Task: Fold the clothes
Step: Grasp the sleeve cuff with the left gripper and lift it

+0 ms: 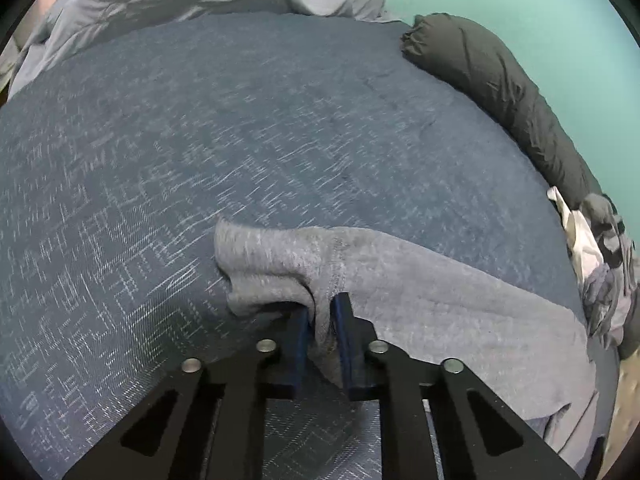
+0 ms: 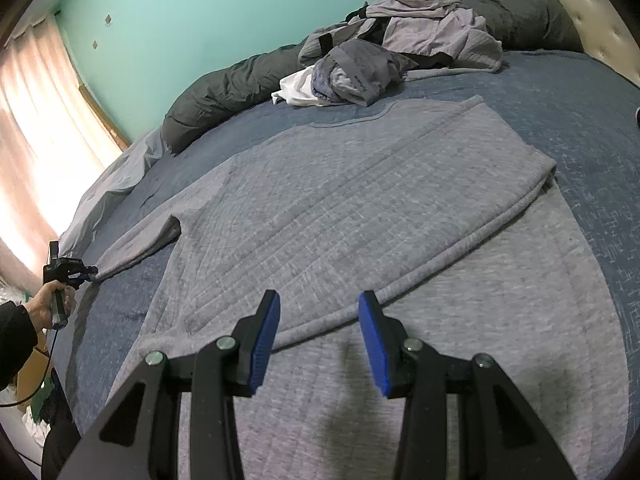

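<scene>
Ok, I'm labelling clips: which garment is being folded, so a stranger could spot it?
On the blue bedspread, the grey knit top lies spread flat. Unlike the crumpled clothes pile near the dark bolster, it has one sleeve pinched by the left gripper.

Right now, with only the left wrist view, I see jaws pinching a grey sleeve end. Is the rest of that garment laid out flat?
Observer: Yes. The grey sweatshirt lies spread on the blue bedspread, with the sleeve stretched out toward the left gripper.
Operator: Any fold made already?
Observer: One side is turned over onto the body, its edge running diagonally across.
Operator: And the other hand's tool?
Observer: The right gripper hovers above the sweatshirt's near part, jaws open, holding nothing.
</scene>
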Demonstrator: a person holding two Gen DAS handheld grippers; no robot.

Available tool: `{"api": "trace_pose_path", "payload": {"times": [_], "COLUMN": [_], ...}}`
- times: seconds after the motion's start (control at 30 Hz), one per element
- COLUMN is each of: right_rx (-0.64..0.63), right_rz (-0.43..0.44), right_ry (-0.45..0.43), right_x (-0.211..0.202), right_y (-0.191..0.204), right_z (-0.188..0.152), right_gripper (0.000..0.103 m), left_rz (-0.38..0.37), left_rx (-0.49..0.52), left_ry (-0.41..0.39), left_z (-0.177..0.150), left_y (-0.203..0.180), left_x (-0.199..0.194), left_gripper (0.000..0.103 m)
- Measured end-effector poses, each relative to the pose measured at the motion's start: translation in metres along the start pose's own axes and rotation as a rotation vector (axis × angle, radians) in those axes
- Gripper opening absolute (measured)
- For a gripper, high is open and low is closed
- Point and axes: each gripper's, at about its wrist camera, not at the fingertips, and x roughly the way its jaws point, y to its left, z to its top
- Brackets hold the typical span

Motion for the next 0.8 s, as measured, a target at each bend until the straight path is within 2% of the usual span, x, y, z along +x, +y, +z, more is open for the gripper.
{"api": "trace_pose_path", "payload": {"times": [0.13,0.3,0.5,0.6,0.8], "right_rx": [0.011,0.034,0.067,0.079,0.102], "right_rz": [0.003,0.003,-0.001,0.0,-0.032], "right_ry": [-0.005,-0.006,-0.035,-0.05,-0.054], "right_x": [-0.002,-0.005,-0.016,-0.022,-0.03], "right_y": [-0.003,-0.011,-0.022,-0.029,-0.046], "right_z": [0.001,0.0,0.001,0.004,0.007], "right_gripper": [0.041,0.041,0.041,0.041,0.041], "left_rz": [-0.024,-0.083,-0.209,-0.252,-0.323], "left_rx": [0.038,0.14,0.257,0.346,0.507], "left_ry": [-0.035,-0.087,-0.132,-0.135,-0.113], "left_z": [0.005,0.011,0.011,0.008,-0.033], "left_y": [-0.018,-0.061,-0.147,-0.199,-0.31], "left_x": [-0.018,-0.065,-0.125,-0.144,-0.176], "left_gripper": [0.01,0.01,0.01,0.01,0.01]}}
